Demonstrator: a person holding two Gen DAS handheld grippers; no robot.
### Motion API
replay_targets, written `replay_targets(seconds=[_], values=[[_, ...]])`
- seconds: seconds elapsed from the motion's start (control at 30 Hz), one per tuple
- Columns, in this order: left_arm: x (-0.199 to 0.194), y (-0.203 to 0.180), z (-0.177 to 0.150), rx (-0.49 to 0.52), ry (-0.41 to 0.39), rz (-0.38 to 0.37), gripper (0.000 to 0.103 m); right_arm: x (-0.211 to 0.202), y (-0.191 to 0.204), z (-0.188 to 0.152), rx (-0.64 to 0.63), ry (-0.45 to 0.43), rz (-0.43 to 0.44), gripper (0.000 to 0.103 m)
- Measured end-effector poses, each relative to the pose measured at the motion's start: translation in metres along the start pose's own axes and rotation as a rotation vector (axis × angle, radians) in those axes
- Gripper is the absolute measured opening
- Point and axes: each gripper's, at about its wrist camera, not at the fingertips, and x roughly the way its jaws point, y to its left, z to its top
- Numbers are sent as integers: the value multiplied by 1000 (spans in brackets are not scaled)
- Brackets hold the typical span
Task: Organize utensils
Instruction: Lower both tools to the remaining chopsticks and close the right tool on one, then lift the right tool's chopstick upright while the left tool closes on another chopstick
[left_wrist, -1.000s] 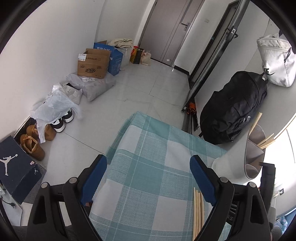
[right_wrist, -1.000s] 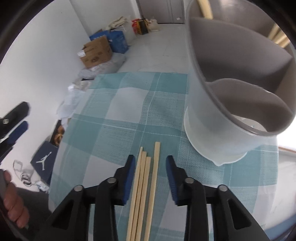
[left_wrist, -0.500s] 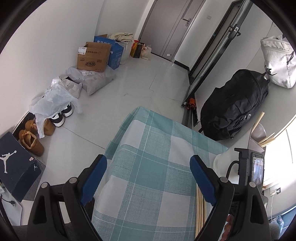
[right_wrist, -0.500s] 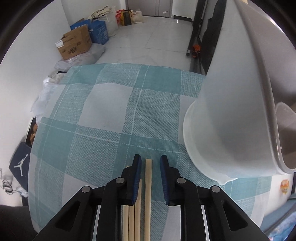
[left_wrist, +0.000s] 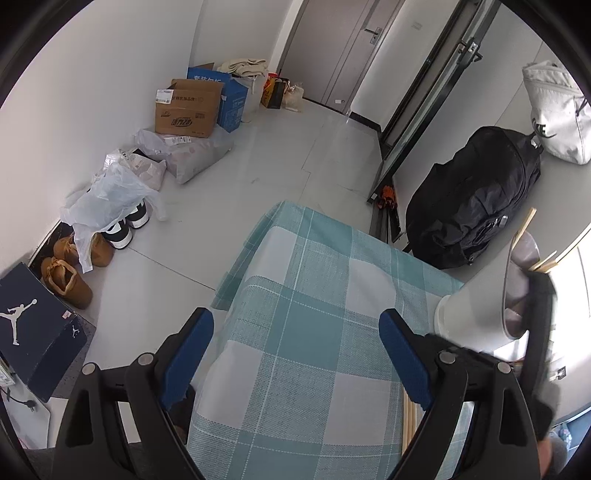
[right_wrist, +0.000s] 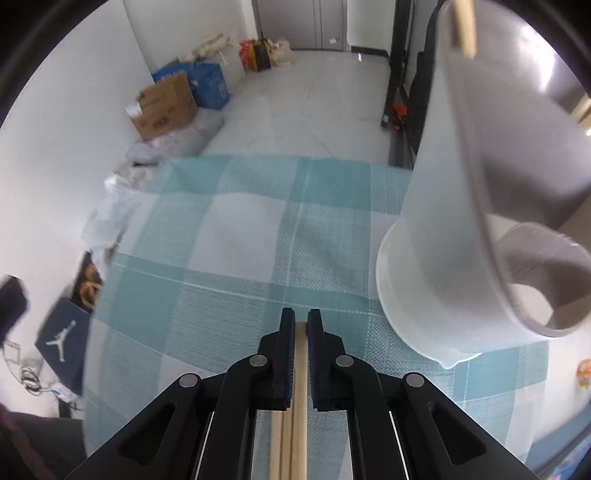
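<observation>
Right wrist view: one wooden chopstick (right_wrist: 301, 354) sits pinched between the blue pads of the right gripper (right_wrist: 301, 326), whose jaws have just been closing onto it. More loose chopsticks (right_wrist: 284, 443) lie side by side under the gripper on the teal checked tablecloth (right_wrist: 236, 258). Just to the right stands a pale plastic utensil holder (right_wrist: 443, 229) with divided compartments, upright on the cloth; a chopstick end (right_wrist: 464, 22) pokes up from it at the top edge. Left wrist view shows the left gripper (left_wrist: 295, 343) spread wide over the cloth, nothing between its pads. On the floor beyond are a cardboard box (left_wrist: 186, 110), shoes (left_wrist: 68, 273) and a black duffel bag (left_wrist: 476, 199).
</observation>
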Motion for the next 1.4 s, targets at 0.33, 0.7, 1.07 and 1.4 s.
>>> replay_targets(seconds=[0.33, 0.7, 1.07, 1.4], values=[[28, -34, -26, 140, 172, -17, 88, -83, -40, -14, 86, -254, 149, 6], [39, -87, -68, 363, 271, 18, 88, -92, -88, -41, 236, -385, 225, 6], [55, -95, -80, 384, 331, 126, 89, -100, -105, -48, 268, -407, 271, 6], [63, -96, -75, 334, 359, 156, 89, -116, -131, -55, 344, -445, 303, 6]])
